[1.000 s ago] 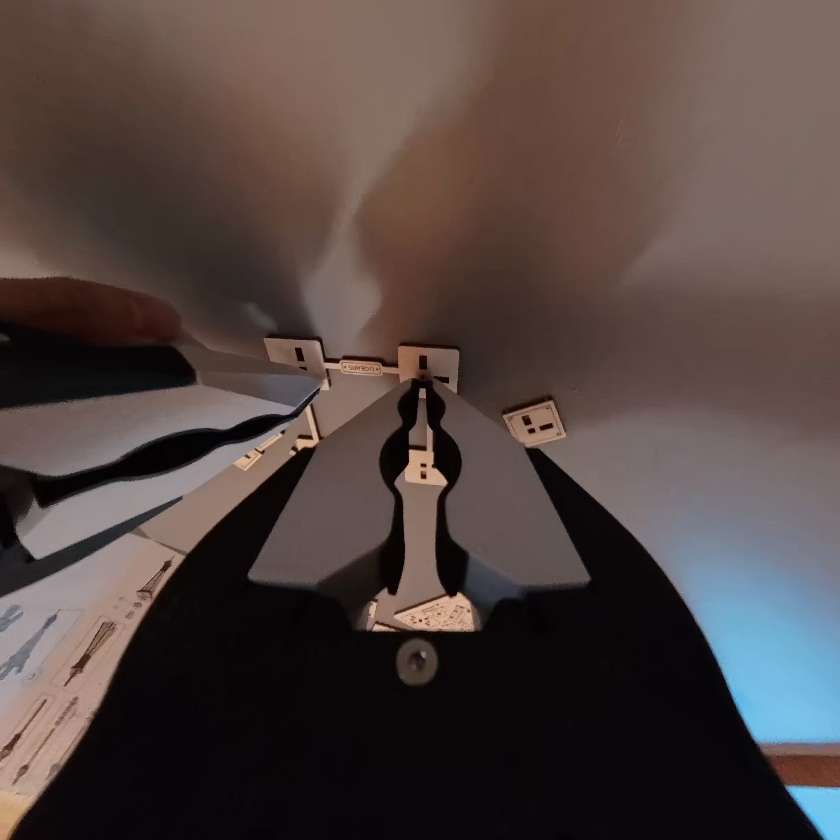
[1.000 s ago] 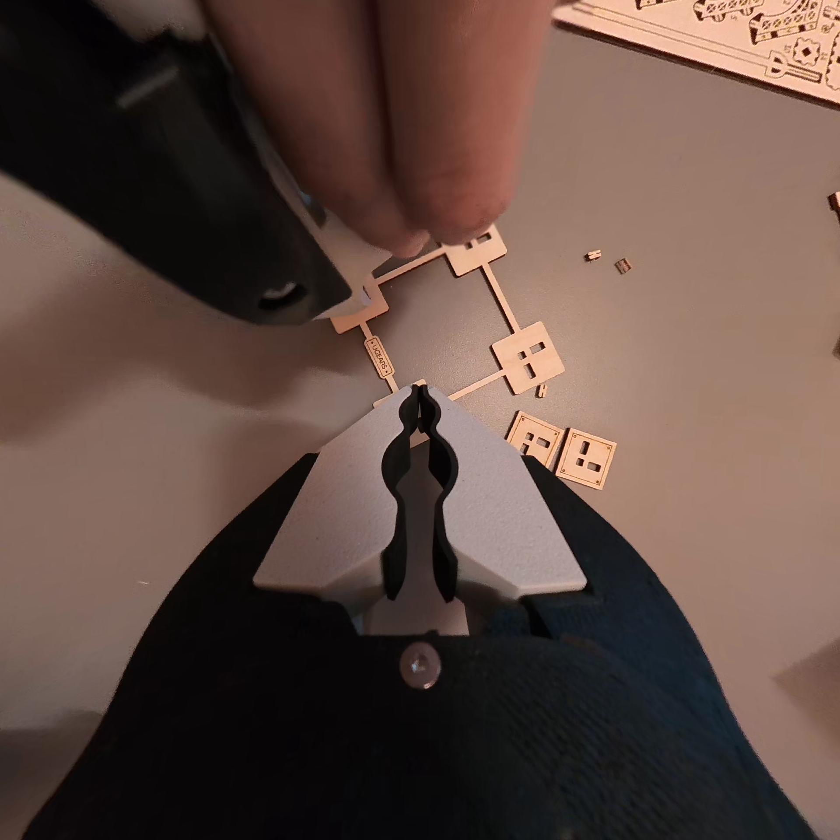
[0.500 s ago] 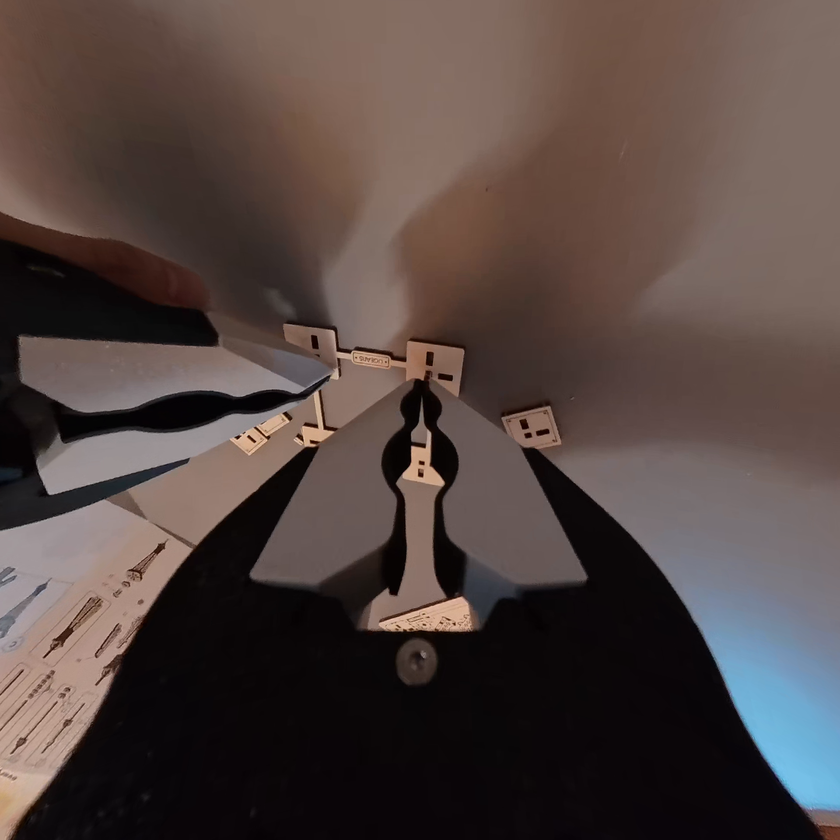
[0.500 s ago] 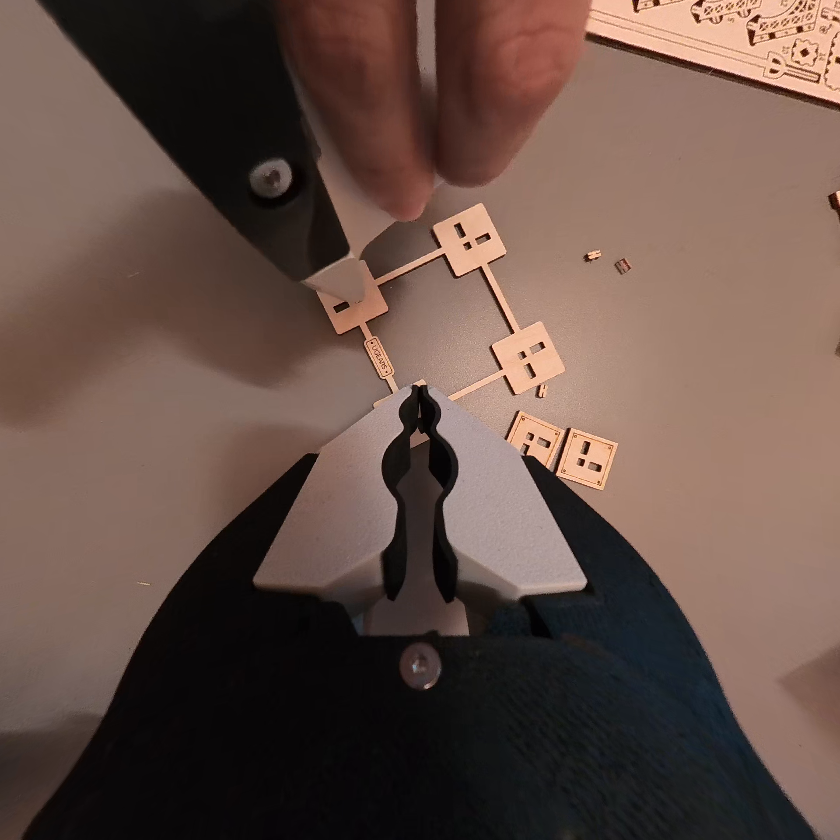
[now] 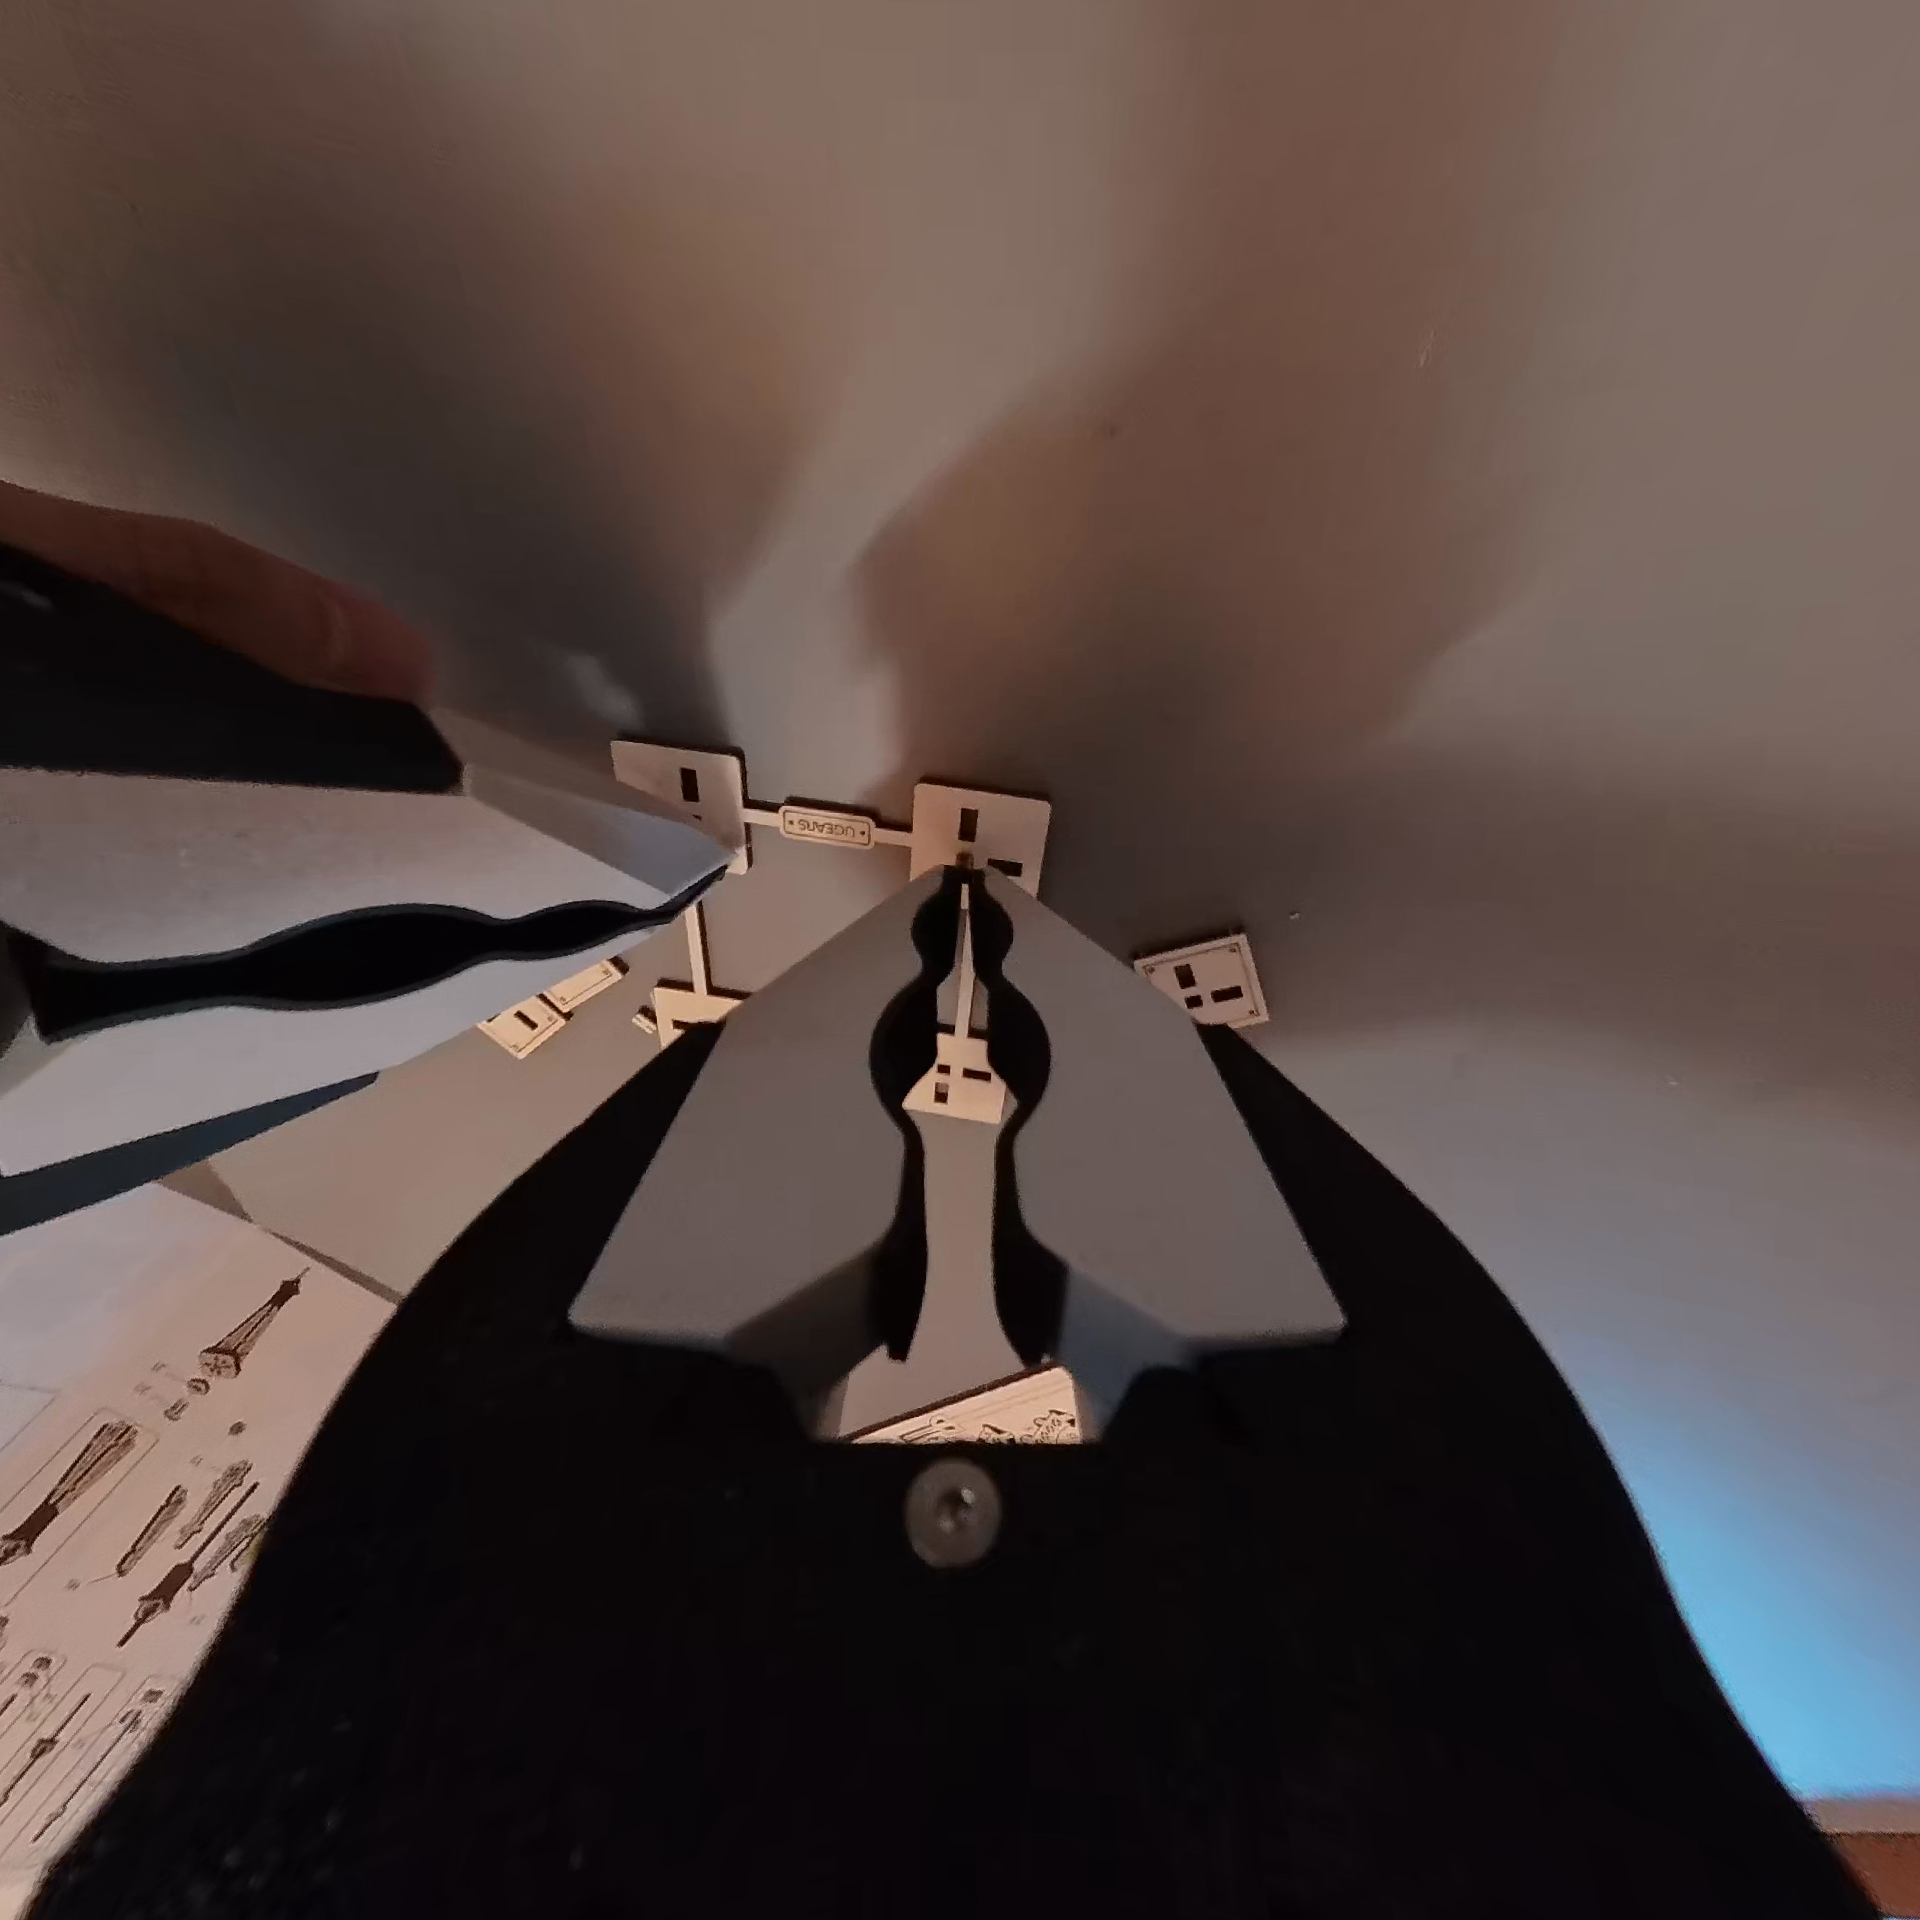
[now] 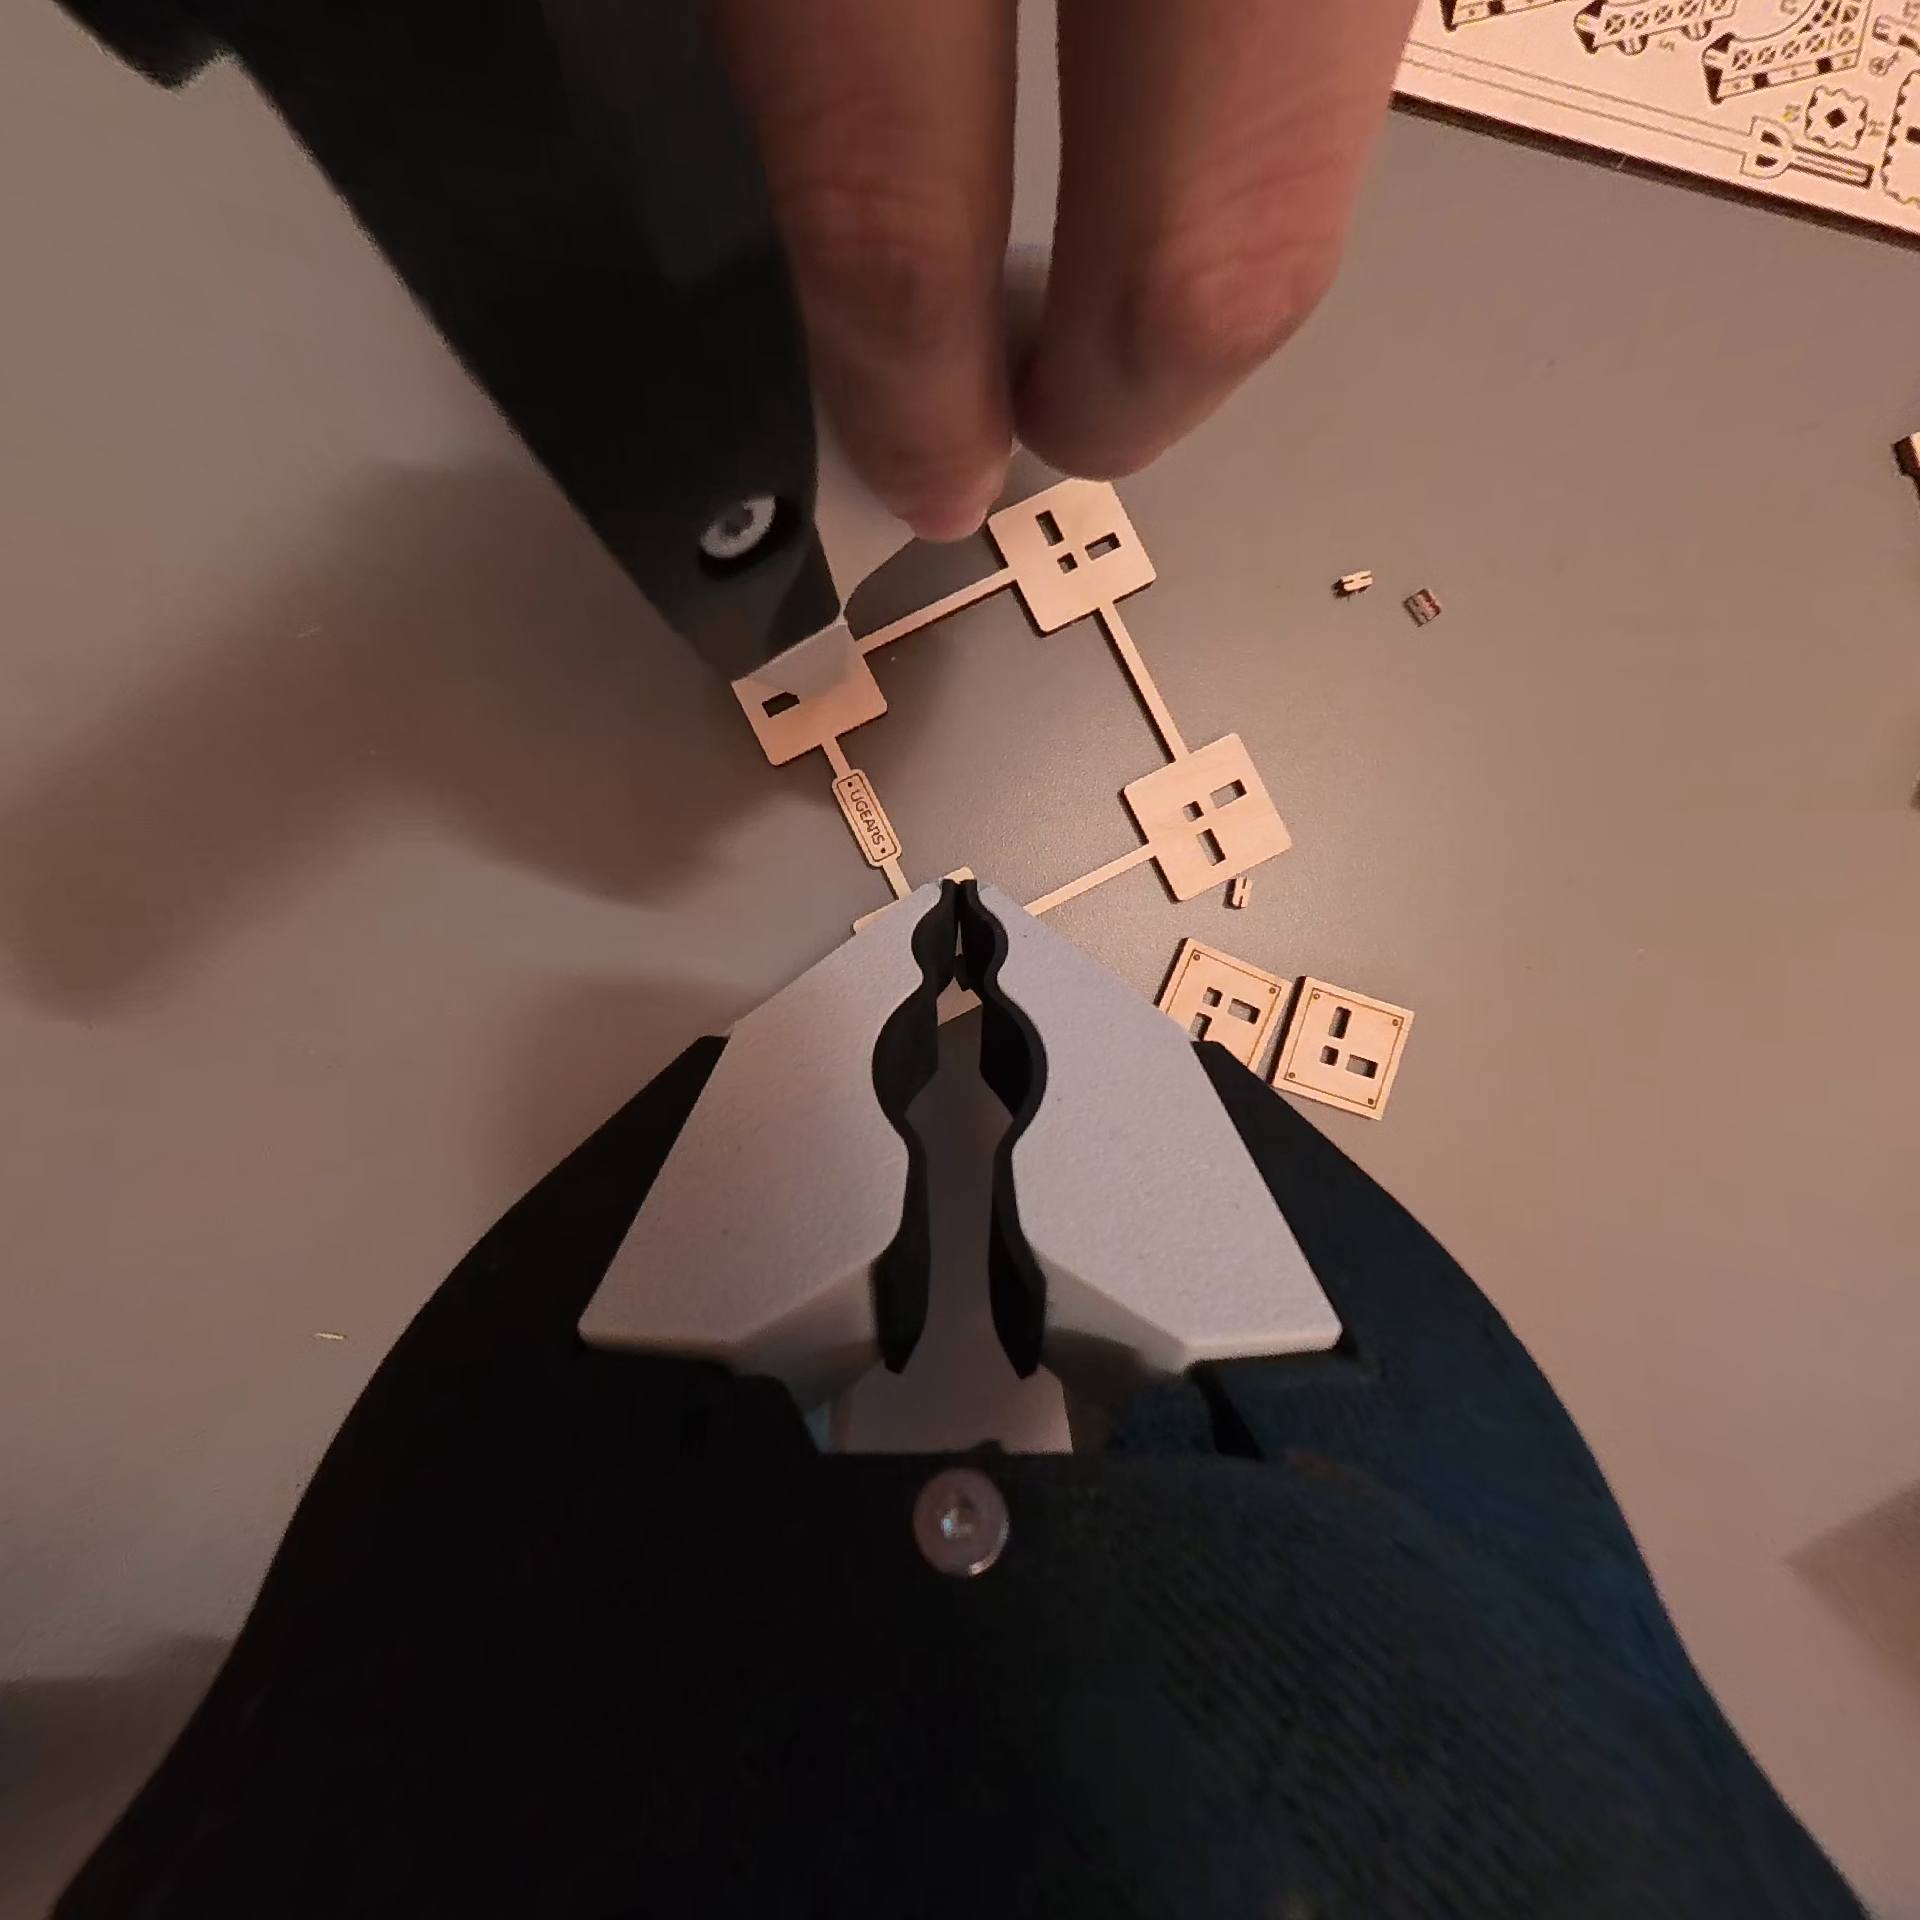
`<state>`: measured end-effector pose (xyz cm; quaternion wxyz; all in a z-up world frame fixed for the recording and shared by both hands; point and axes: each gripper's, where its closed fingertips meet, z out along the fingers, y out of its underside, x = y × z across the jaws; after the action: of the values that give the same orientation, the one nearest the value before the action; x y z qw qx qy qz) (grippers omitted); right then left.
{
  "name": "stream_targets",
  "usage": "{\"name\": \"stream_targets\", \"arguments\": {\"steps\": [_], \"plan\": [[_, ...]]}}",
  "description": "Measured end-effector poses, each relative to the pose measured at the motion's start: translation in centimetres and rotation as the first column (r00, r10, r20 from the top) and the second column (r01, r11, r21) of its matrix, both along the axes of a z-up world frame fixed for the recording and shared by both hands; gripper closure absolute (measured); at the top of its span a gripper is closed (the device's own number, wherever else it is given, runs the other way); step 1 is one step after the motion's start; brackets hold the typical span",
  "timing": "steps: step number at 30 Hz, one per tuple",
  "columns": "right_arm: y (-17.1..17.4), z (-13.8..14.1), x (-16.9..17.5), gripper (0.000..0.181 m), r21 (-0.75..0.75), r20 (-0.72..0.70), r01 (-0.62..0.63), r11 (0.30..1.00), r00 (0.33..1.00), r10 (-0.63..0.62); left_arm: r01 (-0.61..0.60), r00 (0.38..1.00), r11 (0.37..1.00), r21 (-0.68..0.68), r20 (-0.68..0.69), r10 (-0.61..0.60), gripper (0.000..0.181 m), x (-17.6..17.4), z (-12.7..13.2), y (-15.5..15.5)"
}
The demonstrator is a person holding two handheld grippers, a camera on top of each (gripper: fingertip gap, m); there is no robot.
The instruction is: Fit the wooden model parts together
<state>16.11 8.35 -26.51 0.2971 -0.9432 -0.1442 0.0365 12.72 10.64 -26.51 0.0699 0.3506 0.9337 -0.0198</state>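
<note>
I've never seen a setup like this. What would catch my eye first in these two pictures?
Probably the thin wooden frame of four slotted squares joined by slim strips, flat on the grey table. Two grippers meet over it: the right gripper has its jaws shut at the near corner, while the left gripper and bare fingers press from the far side. Two loose squares lie beside the frame.

A plain grey tabletop (image 6: 1558, 1351) is seen filling the right wrist view, lit warmly from above, with broad soft shadows laid across the left of the frame. In the left wrist view the same matte surface (image 5: 1351, 312) is shown under dim, brownish light, with large dark shadows spread over the upper half. A cool blue glow (image 5: 1714, 1610) is cast at the lower right, and a brown strip (image 5: 1870, 1839) is visible in the bottom right corner.
</note>
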Motion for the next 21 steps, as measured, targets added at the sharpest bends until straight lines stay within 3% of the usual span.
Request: {"name": "stream_targets", "arguments": {"steps": [21], "plan": [[0.04, -0.03, 0.0, 0.181, -0.011, 0.007, 0.006, 1.0, 1.0, -0.006, 0.031, 0.997, 0.991, 0.127, 0.069, -0.04, 0.181, 0.0, 0.0, -0.15]]}}
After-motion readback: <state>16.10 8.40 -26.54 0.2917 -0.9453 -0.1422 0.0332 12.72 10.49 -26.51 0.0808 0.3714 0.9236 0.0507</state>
